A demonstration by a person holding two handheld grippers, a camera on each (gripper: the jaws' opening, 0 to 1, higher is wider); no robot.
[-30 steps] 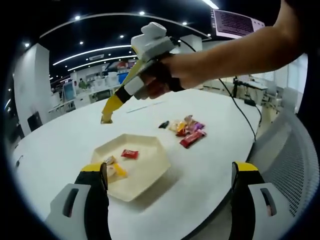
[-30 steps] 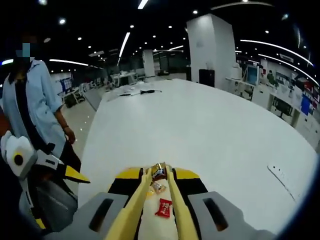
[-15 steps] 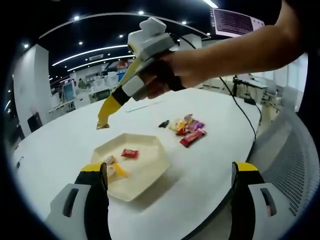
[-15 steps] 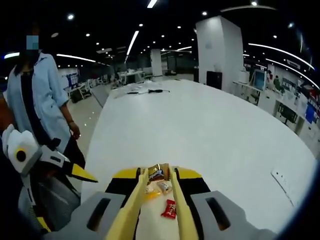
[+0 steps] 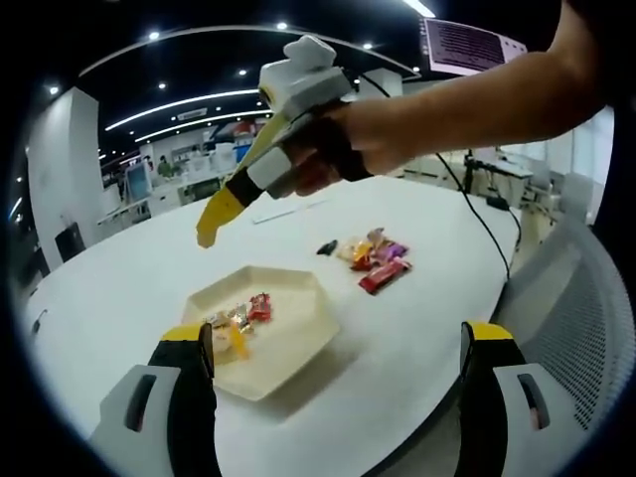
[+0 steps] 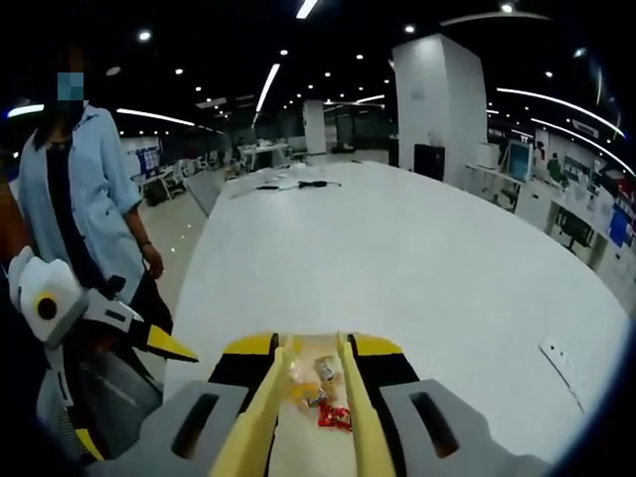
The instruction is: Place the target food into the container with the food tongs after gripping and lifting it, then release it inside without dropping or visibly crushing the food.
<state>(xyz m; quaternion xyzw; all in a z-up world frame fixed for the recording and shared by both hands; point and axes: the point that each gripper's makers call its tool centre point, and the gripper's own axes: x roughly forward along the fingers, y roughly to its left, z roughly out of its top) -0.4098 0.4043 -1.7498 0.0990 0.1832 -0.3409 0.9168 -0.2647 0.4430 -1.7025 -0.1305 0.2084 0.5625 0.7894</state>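
A cream tray (image 5: 298,343) holds red and yellow wrapped candies (image 5: 238,320) on a white counter (image 5: 417,328). Yellow food tongs (image 5: 234,199) hover above. A person wears a pale blue shirt (image 6: 84,214).

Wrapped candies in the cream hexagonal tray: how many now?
About 4 in the cream hexagonal tray, clustered by its left side: red, silver, yellow, pale. Overlap may hide more.

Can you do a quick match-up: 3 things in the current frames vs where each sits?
Things:
1. food tongs
2. red candy
3. loose candy pile

Places:
a. on the bare table, to the right of the tray in the left gripper view
b. in the cream tray
c. in the air above the tray, gripped by the right gripper

Pairs: 1-c, 2-b, 3-a
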